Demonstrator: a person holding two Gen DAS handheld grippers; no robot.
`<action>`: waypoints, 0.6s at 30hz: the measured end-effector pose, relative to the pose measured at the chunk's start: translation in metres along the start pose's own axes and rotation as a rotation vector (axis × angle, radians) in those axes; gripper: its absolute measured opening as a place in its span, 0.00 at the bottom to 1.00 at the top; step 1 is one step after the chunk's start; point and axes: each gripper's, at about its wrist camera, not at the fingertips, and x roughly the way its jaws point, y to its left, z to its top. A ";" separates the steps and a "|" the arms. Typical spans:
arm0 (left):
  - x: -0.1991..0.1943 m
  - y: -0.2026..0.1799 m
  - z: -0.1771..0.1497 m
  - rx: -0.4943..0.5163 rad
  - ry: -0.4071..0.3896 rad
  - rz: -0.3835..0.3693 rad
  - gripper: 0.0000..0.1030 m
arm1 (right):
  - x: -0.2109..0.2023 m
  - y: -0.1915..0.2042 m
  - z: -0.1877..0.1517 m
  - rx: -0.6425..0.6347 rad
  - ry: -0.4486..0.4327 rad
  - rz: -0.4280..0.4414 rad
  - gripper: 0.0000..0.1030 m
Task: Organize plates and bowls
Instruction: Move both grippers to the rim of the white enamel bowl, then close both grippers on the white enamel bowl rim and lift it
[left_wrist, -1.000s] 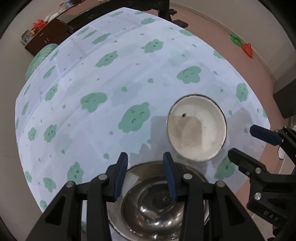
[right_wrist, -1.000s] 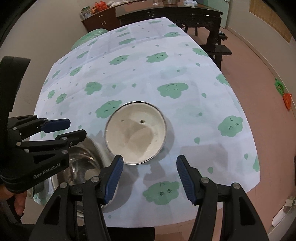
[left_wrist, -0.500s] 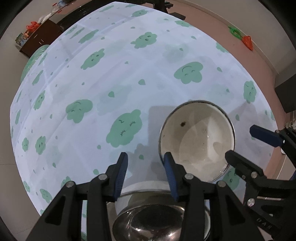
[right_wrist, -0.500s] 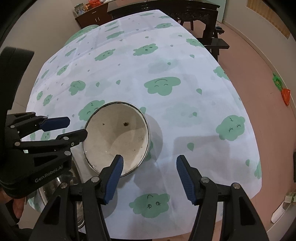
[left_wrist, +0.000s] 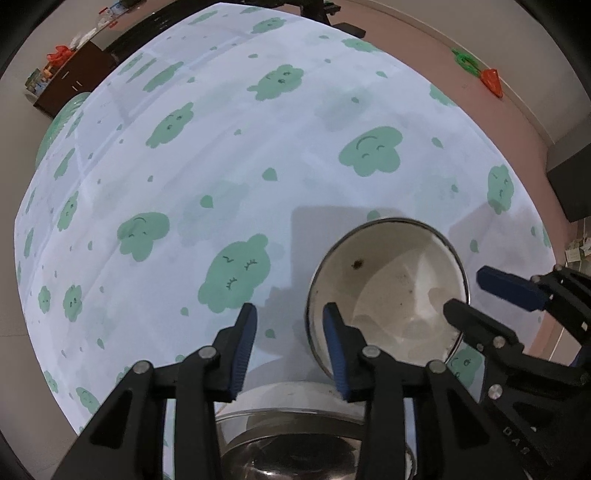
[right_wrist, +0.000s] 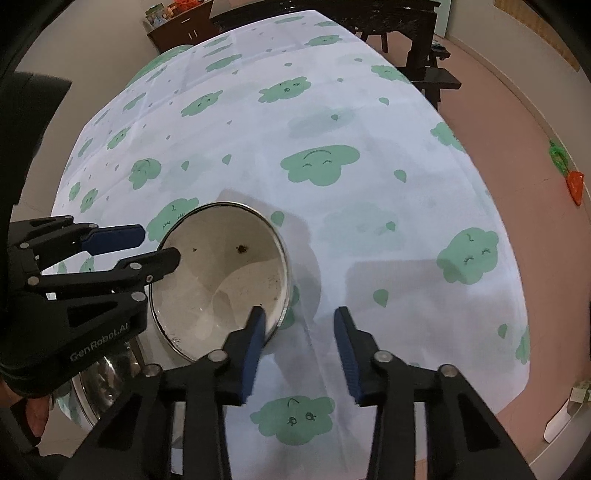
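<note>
A white enamel bowl (left_wrist: 388, 291) (right_wrist: 221, 273) with a dark rim stands on the cloud-print tablecloth (left_wrist: 258, 166). My left gripper (left_wrist: 290, 343) (right_wrist: 147, 247) straddles its left rim: one finger is inside the bowl, the other outside. Its jaws are closing, and the pads stand apart from the wall. My right gripper (right_wrist: 299, 332) (left_wrist: 465, 291) straddles the opposite rim in the same way, also closing with a gap left. A shiny steel bowl (left_wrist: 295, 454) (right_wrist: 99, 373) sits close behind the left gripper, mostly hidden by the fingers.
The table's near edge runs just below both grippers. An orange and green carrot toy (right_wrist: 574, 184) (left_wrist: 491, 79) lies on the brown floor. Dark wooden furniture (right_wrist: 406, 22) stands beyond the far end of the table. A person's hand (right_wrist: 33, 417) shows at lower left.
Both grippers have come down and forward onto the white bowl, so each now has its rim between the fingers. The right jaws have narrowed clearly. The steel bowl has slid down the left view.
</note>
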 end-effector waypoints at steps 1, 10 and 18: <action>0.001 -0.001 0.000 0.003 0.002 -0.002 0.26 | 0.000 0.000 0.000 -0.002 0.000 0.003 0.35; 0.007 -0.010 -0.001 0.023 0.034 -0.034 0.08 | 0.003 0.007 0.000 -0.017 0.007 0.036 0.17; 0.006 -0.014 -0.005 0.036 0.025 -0.019 0.07 | -0.001 0.009 0.000 -0.018 -0.001 0.040 0.14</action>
